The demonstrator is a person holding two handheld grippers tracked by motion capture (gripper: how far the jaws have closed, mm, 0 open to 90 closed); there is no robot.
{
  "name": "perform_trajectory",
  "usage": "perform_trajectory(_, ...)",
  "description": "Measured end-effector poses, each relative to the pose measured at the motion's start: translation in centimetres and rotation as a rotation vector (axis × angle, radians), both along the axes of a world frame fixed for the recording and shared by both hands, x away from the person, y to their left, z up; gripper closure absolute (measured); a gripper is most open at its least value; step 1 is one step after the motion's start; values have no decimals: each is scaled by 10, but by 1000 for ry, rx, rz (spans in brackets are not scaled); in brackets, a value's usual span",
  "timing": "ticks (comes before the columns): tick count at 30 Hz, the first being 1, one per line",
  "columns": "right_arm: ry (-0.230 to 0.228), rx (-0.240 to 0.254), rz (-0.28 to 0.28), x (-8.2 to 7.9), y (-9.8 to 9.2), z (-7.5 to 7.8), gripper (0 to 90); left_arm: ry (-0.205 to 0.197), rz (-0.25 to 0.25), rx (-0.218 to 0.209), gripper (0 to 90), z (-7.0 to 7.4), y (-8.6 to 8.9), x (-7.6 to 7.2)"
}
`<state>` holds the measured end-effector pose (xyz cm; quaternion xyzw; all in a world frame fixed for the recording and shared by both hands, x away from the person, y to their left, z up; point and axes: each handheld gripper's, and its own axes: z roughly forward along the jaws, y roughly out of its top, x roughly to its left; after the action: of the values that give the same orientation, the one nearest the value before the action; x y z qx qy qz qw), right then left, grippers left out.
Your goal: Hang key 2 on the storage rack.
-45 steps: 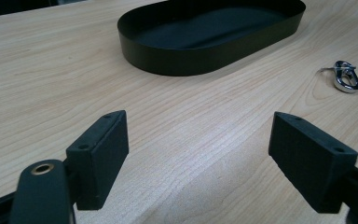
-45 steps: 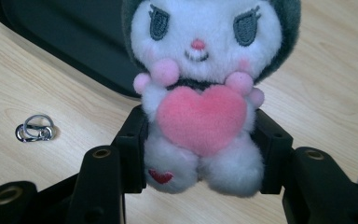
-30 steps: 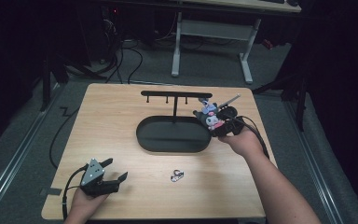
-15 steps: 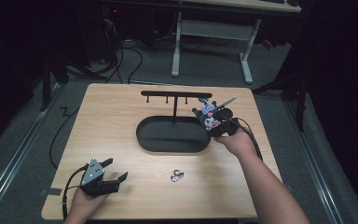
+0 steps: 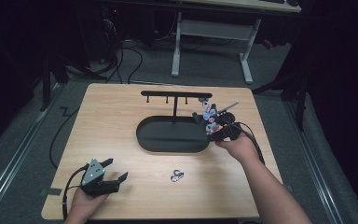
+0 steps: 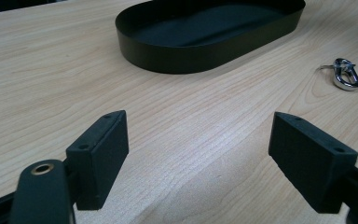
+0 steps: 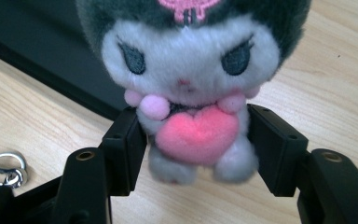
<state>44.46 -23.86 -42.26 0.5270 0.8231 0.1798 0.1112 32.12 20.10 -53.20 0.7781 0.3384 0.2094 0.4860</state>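
Grey-and-white plush [image 7: 191,93] with pink heart sits between right gripper [image 7: 196,144] jaws, at right end of black tray [image 5: 168,140], just above wood table [image 5: 121,116]. Jaws have just been opening; pads at plush's sides, whether still pressing cannot be told. Left gripper [image 6: 198,154] at table's near left corner, jaws wide apart, nothing between them. Metal clasp [image 5: 177,176] lies on table in front of tray. Black rack [image 5: 175,95] stands behind tray.
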Motion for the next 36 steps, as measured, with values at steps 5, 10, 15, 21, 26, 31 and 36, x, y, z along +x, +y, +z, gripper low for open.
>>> perform_trajectory(5,-16,17,-11,5,2,0,427,-1,2,1,206,0,0,0)
perform_trajectory(10,-12,19,-18,9,3,-5,411,-3,2,0,206,0,0,0)
perform_trajectory(15,-11,-10,15,-1,6,-5,434,2,-2,1,206,0,0,0)
perform_trajectory(21,-70,-6,69,-32,4,-6,477,5,-1,9,210,0,-1,0)
perform_trajectory(26,-113,37,87,-68,0,-25,485,4,6,14,217,0,-1,0)
perform_trajectory(31,-197,114,100,-104,1,-54,506,15,8,20,231,0,-2,2)
perform_trajectory(36,-298,182,88,-138,8,-82,510,16,21,30,249,0,-3,2)
